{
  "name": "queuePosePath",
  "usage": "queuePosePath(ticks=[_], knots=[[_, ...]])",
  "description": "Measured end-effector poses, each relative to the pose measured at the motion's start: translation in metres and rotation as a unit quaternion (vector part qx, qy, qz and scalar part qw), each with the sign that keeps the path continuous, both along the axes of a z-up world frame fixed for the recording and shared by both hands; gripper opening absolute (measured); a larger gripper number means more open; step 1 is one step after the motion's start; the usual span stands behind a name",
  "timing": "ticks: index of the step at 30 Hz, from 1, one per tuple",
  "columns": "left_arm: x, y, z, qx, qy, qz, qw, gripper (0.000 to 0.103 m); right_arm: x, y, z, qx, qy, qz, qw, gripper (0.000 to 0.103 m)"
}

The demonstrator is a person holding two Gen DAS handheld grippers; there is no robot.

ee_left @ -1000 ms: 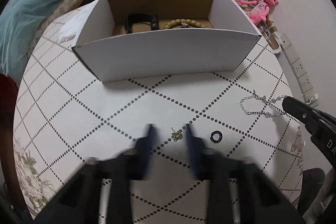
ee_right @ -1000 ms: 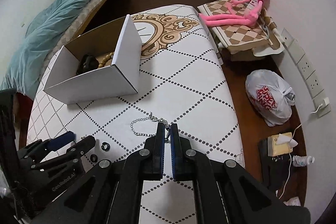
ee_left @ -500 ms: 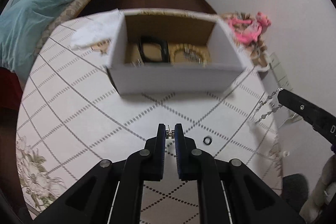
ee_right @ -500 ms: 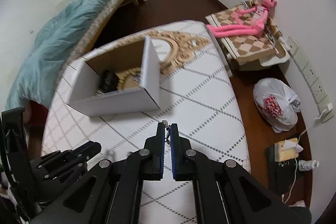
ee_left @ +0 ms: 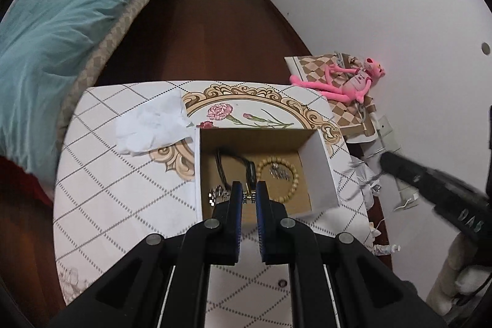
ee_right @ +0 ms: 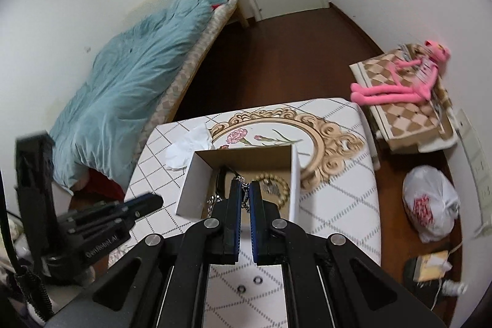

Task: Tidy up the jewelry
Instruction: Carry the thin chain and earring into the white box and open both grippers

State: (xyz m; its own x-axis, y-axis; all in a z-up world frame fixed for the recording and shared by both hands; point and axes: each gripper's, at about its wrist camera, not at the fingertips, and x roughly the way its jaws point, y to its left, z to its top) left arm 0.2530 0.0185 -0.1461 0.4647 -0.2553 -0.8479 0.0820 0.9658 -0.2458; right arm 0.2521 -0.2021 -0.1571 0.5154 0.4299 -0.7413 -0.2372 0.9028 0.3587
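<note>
Moved since a second ago: both grippers have risen from the table and now hang over the open box, each carrying off a piece it was closing on down there.
Left gripper (ee_left: pixel 249 195): fingers nearly together, pinching a small gold earring (ee_left: pixel 248 196) above the box (ee_left: pixel 319 171) interior.
Right gripper (ee_right: pixel 245 195): fingers close together, clamped on a silver chain bracelet (ee_right: pixel 245 188) that dangles between them over the box (ee_right: pixel 295 183).
Box contents: a wooden bead bracelet (ee_left: pixel 293 185) with a small silver piece inside its loop, a black band (ee_left: pixel 251 171) beside it, and something sparkly at the near left corner.
Hard to make out: the earring's shape is mostly covered by the finger pads; in the left view the bracelet shows only as a blurred streak past the box's right wall; the box floor nearest the cameras is blocked by the fingers.
Left on the table: two small dark rings (ee_right: pixel 249 283), seen between the right gripper's arms.
Surface: white tablecloth (ee_left: pixel 123 189) with dotted diamond lines and a gold floral medallion; crumpled white tissue (ee_left: pixel 150 125) beside the box.
Room: dark wood floor, bed with a teal duvet (ee_right: pixel 129 88), white door, pink plush toy (ee_right: pixel 399 88) on a checked cushion, white plastic bag (ee_right: pixel 430 202).
</note>
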Motion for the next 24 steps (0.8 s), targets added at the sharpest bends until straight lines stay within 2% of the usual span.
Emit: queuePosePath(ticks=[9, 16, 17, 19, 20, 21, 22, 24], knots=[[0.049, 0.000, -0.030, 0.005, 0.053, -0.008, 0.9986, 0.006, 0.061, 0.035, -0.040, -0.051, 0.064, 0.031, 0.996, 0.005], [0.074, 0.004, -0.038, 0.021, 0.081, 0.012, 0.9964, 0.009, 0.091, 0.041, -0.067, -0.061, 0.119, 0.043, 0.990, 0.006], [0.075, 0.005, -0.039, 0.026, 0.081, 0.015, 0.9963, 0.012, 0.092, 0.040, -0.068, -0.063, 0.123, 0.040, 0.990, 0.006], [0.075, 0.010, -0.037, 0.036, 0.075, 0.028, 0.9961, 0.029, 0.094, 0.038, -0.072, -0.070, 0.127, 0.036, 0.989, 0.008], [0.075, 0.012, -0.036, 0.042, 0.071, 0.035, 0.9960, 0.056, 0.094, 0.036, -0.073, -0.078, 0.128, 0.032, 0.988, 0.011], [0.072, 0.015, -0.034, 0.050, 0.063, 0.043, 0.9959, 0.077, 0.094, 0.036, -0.073, -0.081, 0.128, 0.030, 0.988, 0.022], [0.071, 0.017, -0.033, 0.052, 0.057, 0.048, 0.9959, 0.079, 0.093, 0.033, -0.073, -0.084, 0.127, 0.026, 0.988, 0.040], [0.067, 0.020, -0.032, 0.061, 0.053, 0.056, 0.9952, 0.079, 0.092, 0.030, -0.073, -0.085, 0.124, 0.019, 0.988, 0.055]])
